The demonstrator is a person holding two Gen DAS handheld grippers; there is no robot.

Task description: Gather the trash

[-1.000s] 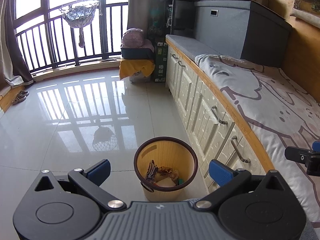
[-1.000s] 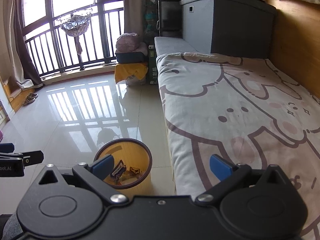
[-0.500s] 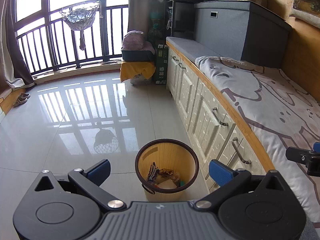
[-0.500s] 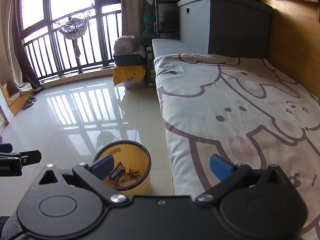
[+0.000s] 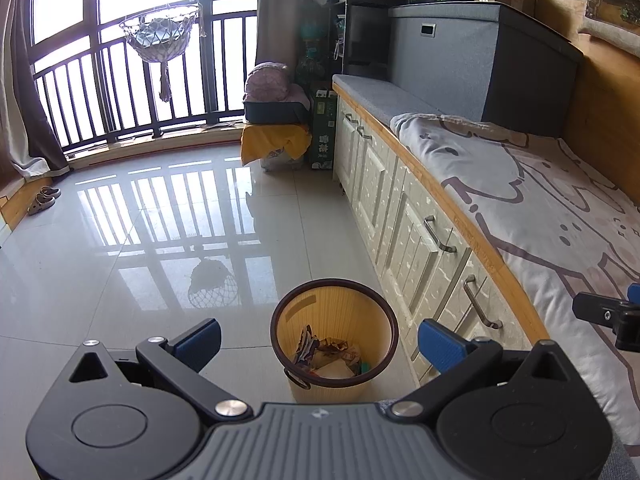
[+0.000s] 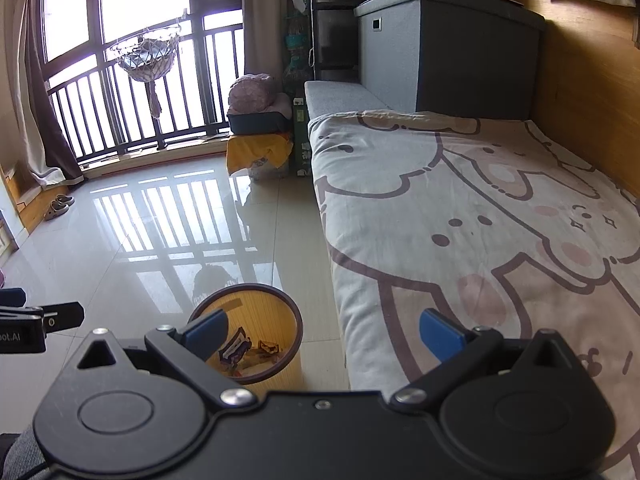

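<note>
both the left tongs [image 5: 318, 338] and right tongs [image 6: 322, 330] are spread wide, holding nothing. the yellow wastebasket [image 5: 334, 344] sits on the tile floor [image 5: 132, 264] right beside the bed's drawers [image 5: 416, 240], with crumpled wrappers [image 5: 328, 354] at the bottom.

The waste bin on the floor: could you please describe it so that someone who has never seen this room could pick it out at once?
Find the long bed with the cartoon-print cover, built over cream drawers. On the glossy tiles beside those drawers stands the waste bin, round and open-topped. Its ribbed yellow wall, dark brown rim and the crumpled wrappers inside set it apart from everything else on the floor.
</note>
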